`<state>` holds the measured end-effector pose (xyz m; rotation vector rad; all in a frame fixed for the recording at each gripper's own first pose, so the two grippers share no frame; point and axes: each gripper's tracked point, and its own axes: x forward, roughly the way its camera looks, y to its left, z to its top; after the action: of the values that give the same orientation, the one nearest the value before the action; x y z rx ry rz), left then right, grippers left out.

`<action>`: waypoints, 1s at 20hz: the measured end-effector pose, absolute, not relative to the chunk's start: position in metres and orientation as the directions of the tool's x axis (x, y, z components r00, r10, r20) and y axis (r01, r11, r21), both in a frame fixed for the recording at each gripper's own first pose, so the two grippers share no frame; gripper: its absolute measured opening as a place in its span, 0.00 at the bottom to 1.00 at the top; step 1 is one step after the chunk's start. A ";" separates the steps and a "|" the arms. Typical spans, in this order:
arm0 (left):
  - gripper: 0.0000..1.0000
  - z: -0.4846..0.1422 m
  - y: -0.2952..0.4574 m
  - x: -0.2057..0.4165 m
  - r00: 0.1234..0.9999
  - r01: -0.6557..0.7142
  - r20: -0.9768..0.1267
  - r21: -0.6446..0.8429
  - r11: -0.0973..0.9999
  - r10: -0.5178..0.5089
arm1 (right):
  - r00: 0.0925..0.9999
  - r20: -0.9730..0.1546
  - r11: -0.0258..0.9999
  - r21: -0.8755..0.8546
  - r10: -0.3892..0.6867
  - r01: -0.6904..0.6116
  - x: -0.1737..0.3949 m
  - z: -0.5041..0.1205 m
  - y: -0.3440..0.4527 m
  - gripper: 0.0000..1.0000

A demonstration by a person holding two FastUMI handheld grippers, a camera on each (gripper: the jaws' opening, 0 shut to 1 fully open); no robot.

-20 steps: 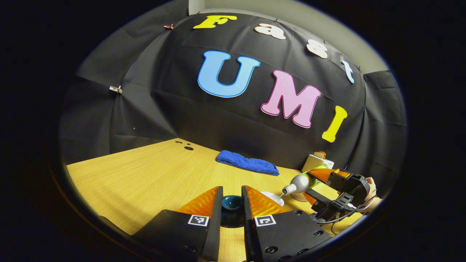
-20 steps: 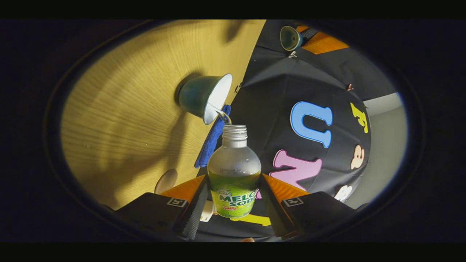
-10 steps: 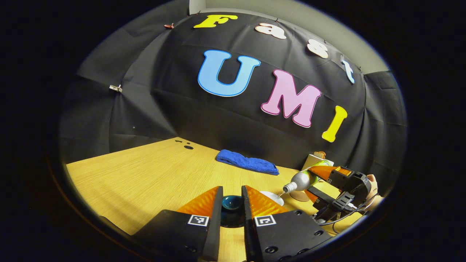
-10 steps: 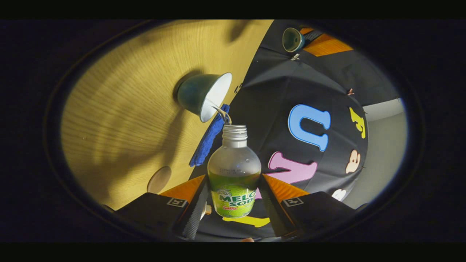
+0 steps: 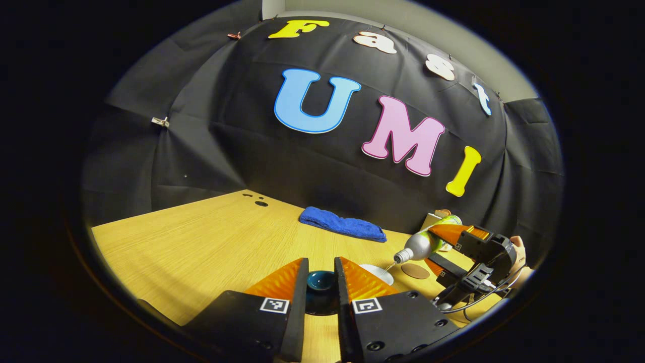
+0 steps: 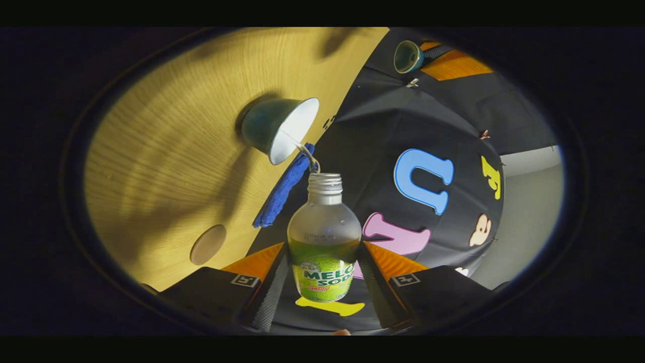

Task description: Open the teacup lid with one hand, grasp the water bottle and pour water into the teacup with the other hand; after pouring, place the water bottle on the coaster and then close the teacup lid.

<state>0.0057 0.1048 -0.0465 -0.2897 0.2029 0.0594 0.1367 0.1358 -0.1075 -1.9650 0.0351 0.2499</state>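
Right gripper (image 6: 322, 282): both fingers clamped on the labelled belly of the water bottle (image 6: 324, 237), bottle tipped with its uncapped neck toward the teacup (image 6: 278, 130). A thin stream runs from the bottle mouth into the cup's white interior, so the pour is live.

Left gripper (image 5: 321, 287): fingers closed down on the teacup lid (image 5: 320, 281), pinching its dark knob between them. In the right gripper view the lid (image 6: 407, 56) hangs well apart from the teacup, off toward the booth wall.

Using the teacup as landmark: the bottle mouth is just above its rim, the coaster (image 6: 208, 244) lies on the table (image 6: 166, 126) near it and is bare, and the blue towel (image 6: 282, 189) lies beyond it by the wall.

Status, my read: step 1 (lid off) done, step 2 (grasp bottle) done, step 3 (pour) in progress. Left: right the bottle, set it on the coaster, put the lid back.

Hard to tell:
- Water level in the cup; the interior reads plain white.
- How much liquid remains in the bottle.
- In the left gripper view the teacup (image 5: 375, 274) sits mostly behind the left gripper's finger, only a sliver of rim visible.
- A pale object behind the bottle there, unidentifiable.
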 end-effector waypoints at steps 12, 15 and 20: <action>0.31 -0.049 0.106 0.007 0.977 -0.091 -0.211 -0.276 0.957 0.032 | 0.980 -0.131 -0.502 -0.864 0.149 -0.039 0.144 -0.085 0.149 0.80; 0.31 -0.050 0.106 0.007 0.976 -0.090 -0.216 -0.280 0.956 0.029 | 0.979 -0.112 -0.530 -0.848 0.168 -0.006 0.144 -0.077 0.153 0.84; 0.31 -0.050 0.107 0.006 0.976 -0.094 -0.214 -0.275 0.957 0.034 | 0.974 -0.083 -0.579 -0.813 0.212 0.057 0.146 -0.069 0.162 0.79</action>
<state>0.0057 0.1069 -0.0498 -0.2883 0.2093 0.0655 0.1464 0.1620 -0.0686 -2.1848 -0.1878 0.2124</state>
